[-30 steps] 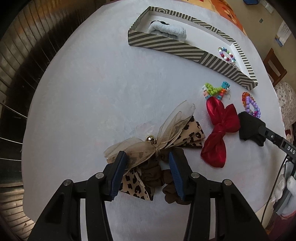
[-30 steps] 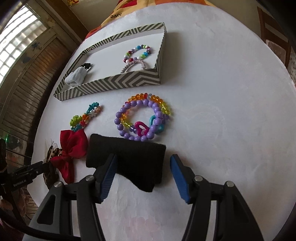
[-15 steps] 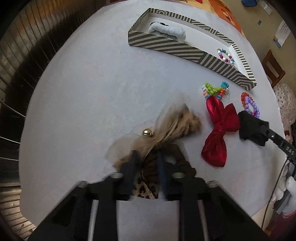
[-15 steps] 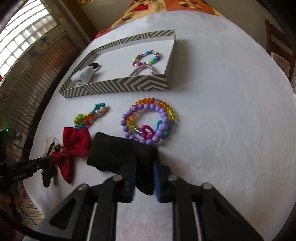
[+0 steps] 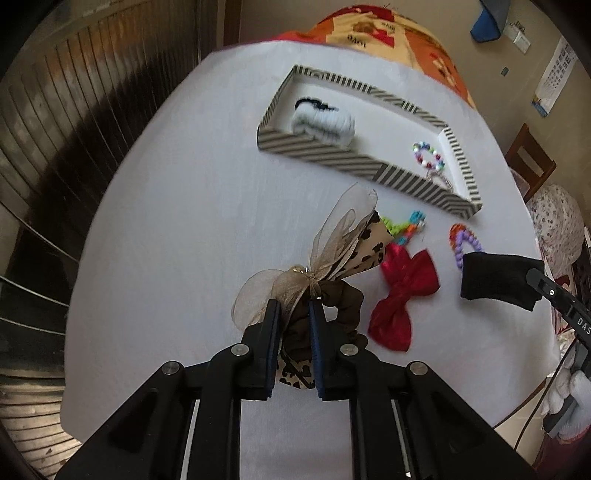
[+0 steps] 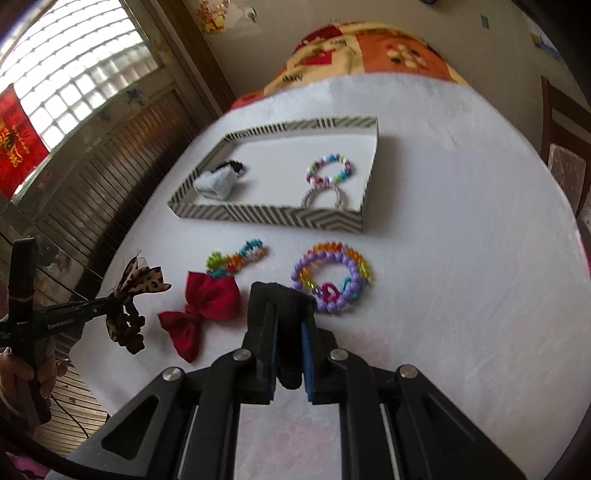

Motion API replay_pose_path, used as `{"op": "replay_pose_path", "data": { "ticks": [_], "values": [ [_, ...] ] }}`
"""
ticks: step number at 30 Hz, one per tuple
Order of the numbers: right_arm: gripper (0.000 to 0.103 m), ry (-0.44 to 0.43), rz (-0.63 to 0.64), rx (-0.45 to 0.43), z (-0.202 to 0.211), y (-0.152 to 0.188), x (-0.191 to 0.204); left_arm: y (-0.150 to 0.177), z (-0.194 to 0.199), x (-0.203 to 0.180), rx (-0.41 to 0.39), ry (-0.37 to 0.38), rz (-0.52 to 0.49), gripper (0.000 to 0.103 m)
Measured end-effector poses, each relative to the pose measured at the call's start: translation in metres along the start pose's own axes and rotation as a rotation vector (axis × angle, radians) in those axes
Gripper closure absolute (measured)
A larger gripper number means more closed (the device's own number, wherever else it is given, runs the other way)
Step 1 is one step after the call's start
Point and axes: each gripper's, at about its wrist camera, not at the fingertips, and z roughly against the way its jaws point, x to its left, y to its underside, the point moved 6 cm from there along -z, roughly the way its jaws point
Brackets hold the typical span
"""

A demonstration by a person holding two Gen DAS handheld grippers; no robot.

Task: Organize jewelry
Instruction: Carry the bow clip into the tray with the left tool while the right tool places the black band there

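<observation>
Black fingers of the left gripper pinch the leopard bow, lifted above the table. Right gripper pinches the black band. Only its view shows the window beyond the box.

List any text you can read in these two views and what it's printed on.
"DAS": partial white lettering on the right gripper's arm, cut off at the frame edge.
White lettering on the left gripper's arm: too blurred to read.
Words on the patterned cloth beyond the table: too blurred.
Wall calendar: too small.
Red hanging with gold characters: unreadable.
</observation>
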Motion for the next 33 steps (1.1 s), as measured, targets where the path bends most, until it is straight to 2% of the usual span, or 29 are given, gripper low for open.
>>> {"op": "replay_pose_path", "data": {
  "ticks": [15, 33],
  "values": [
    [0.092, 0.012, 0.023, -0.068, 0.029, -0.022, 0.005, -0.027, 0.012, -0.026, -0.057, -0.003, -0.04, 0.099],
    [0.092, -0.007, 0.063, -0.07, 0.018, -0.045, 0.022, -0.066, 0.012, -0.054, -0.113, -0.043, -0.123, 0.099]
  ]
}}
